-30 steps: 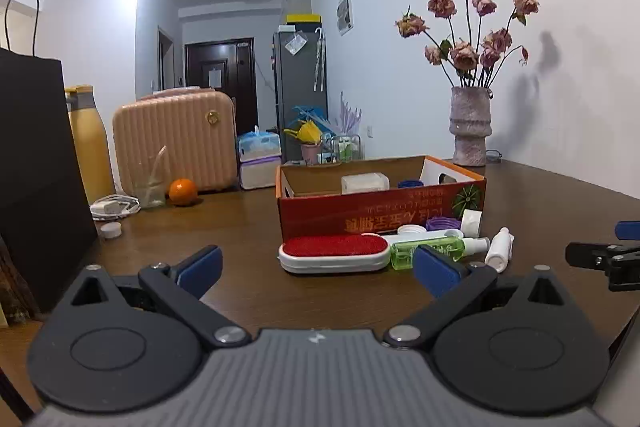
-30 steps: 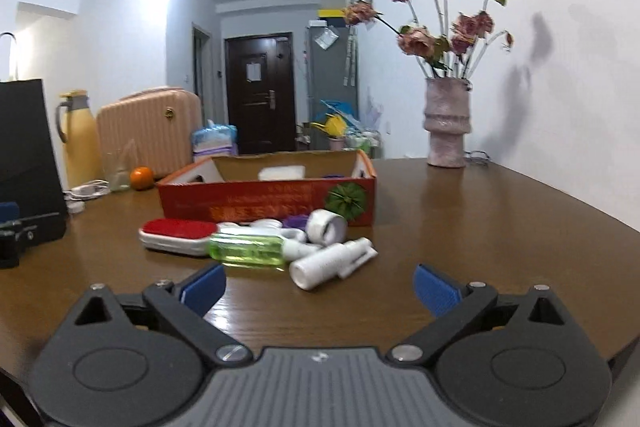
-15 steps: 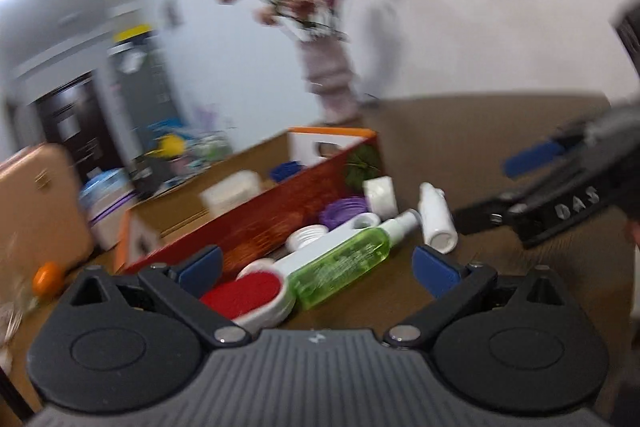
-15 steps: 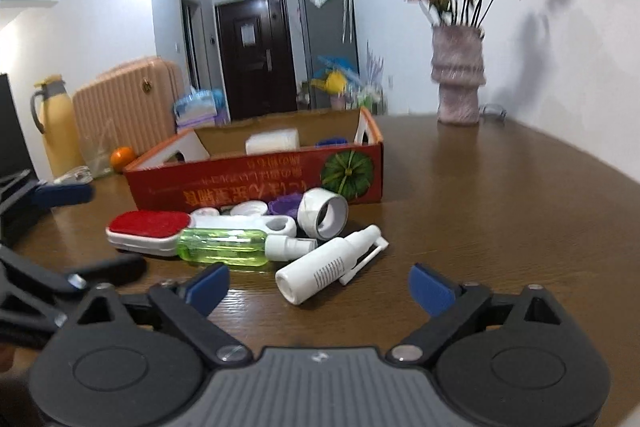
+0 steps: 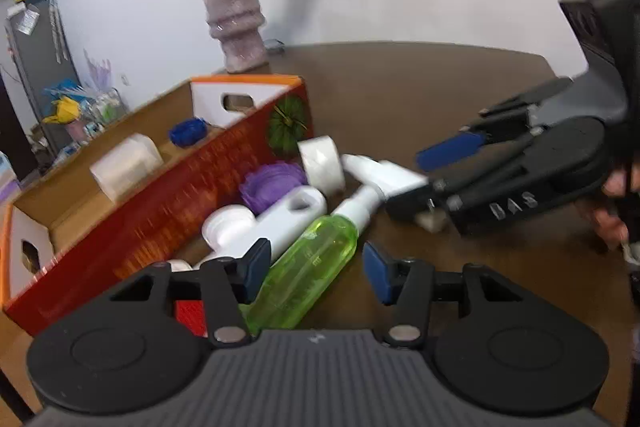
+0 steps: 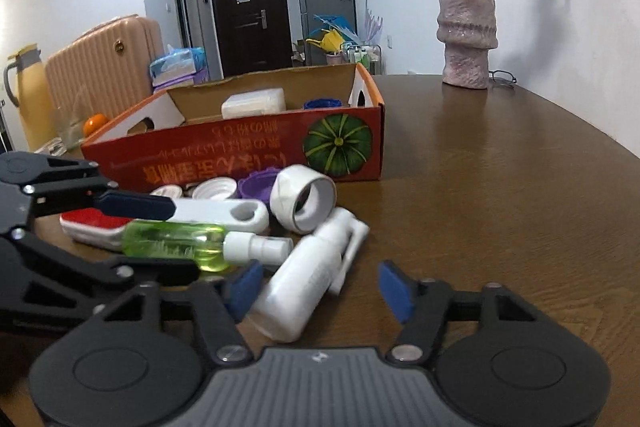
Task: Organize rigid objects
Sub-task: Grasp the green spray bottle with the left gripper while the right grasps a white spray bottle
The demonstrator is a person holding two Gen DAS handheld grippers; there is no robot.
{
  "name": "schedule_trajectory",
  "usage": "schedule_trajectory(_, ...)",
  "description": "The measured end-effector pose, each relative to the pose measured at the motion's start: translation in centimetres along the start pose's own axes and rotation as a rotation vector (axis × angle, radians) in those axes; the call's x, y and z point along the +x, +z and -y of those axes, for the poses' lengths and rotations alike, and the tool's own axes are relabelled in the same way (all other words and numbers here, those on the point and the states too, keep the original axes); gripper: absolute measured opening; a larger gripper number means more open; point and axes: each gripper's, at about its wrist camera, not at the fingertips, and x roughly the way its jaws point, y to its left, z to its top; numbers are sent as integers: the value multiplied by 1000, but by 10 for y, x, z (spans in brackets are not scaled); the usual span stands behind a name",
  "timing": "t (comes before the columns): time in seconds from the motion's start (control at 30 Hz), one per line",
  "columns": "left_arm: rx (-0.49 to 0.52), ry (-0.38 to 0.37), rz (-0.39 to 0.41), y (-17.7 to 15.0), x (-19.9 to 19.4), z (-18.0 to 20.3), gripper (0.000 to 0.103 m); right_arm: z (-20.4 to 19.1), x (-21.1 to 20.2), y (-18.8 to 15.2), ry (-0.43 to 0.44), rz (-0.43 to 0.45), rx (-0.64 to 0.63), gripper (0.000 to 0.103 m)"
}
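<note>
Glossy wood table [image 6: 500, 187]; printed cardboard box [image 6: 240, 163]; translucent green plastic bottle [image 6: 176, 243]; rough stone-like vase [image 6: 466, 35].

Both grippers are now down at the clutter in front of the red box [image 6: 248, 151], no longer held back from it. The left gripper [image 5: 316, 265] has just been closing around the green bottle [image 5: 308, 267], the right gripper [image 6: 318, 285] around the white spray bottle [image 6: 308, 279]; neither pad pair visibly presses yet.
</note>
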Motion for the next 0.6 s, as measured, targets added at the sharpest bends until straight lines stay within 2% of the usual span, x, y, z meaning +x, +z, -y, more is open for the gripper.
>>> schedule_trajectory(0.03, -12, -6, -13, -1, -2, 1, 48, -1, -2, -1, -9, -6, -17, 33)
schedule_trajectory(0.07, -32, -23, -34, -2, -5, 2, 45, -2, -4, -3, -14, -7, -33, 27)
schedule_trajectory(0.1, -50, -44, -51, -2, -6, 4, 41, -3, -7, -4, -17, -8, -47, 27)
schedule_trajectory(0.17, -82, -86, -83, -2, -6, 8, 40, -2, -10, -5, -13, -11, -61, 27)
schedule_trajectory(0.27, -102, -79, -100, -3, 3, 14, 41, 1, -7, -3, -11, -23, -73, 27)
schedule_trajectory(0.33, -129, -84, -92, -3, 4, 15, 32, 1, -3, -1, -9, -29, -85, 27)
schedule_trajectory(0.47, -172, -14, -90, -3, -1, 22, 31, 3, -5, -4, -3, -21, -73, 27)
schedule_trajectory(0.6, -232, 29, -64, -10, -24, 28, 31, 2, -22, -11, 4, -1, -56, 27)
